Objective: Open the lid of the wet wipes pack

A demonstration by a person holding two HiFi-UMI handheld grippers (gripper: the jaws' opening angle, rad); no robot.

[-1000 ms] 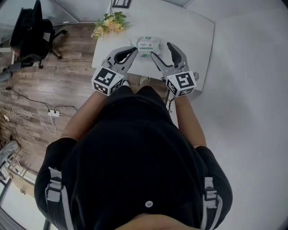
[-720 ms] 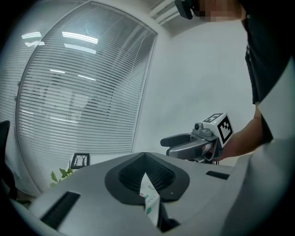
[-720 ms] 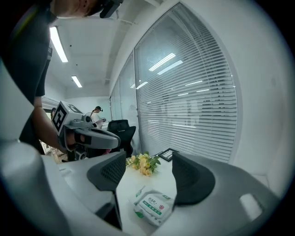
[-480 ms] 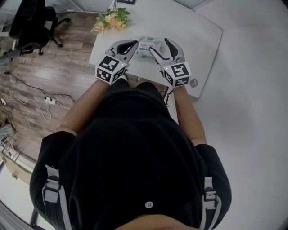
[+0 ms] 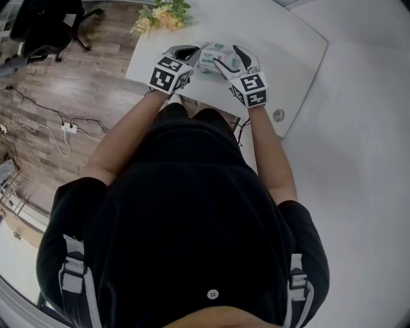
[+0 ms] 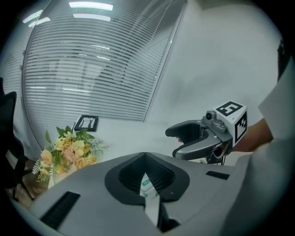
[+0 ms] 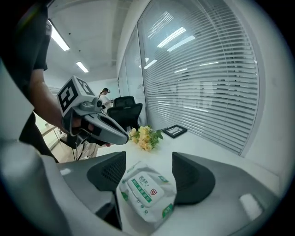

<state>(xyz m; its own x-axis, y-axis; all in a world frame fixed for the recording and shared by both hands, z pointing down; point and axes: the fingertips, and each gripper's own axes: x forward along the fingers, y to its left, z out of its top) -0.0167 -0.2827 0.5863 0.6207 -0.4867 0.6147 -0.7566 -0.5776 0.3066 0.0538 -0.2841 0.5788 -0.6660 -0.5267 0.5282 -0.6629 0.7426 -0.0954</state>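
Lid (image 7: 143,189) not yet opened: the pack (image 7: 165,186) lay ungripped between the right gripper's (image 7: 148,159) wide jaws, with the left gripper's (image 6: 145,159) jaws together at its 9 o'clock.

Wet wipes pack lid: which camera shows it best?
Right gripper view: the lid faces the camera between the open right tongs. Head view shows the pack small and partly covered; left gripper view shows only a sliver.

You have a flower bouquet (image 5: 161,14) at the table's (image 5: 275,38) far left corner; a black office chair (image 5: 43,25) and cables (image 5: 51,138) sit on the wooden floor (image 5: 96,90).
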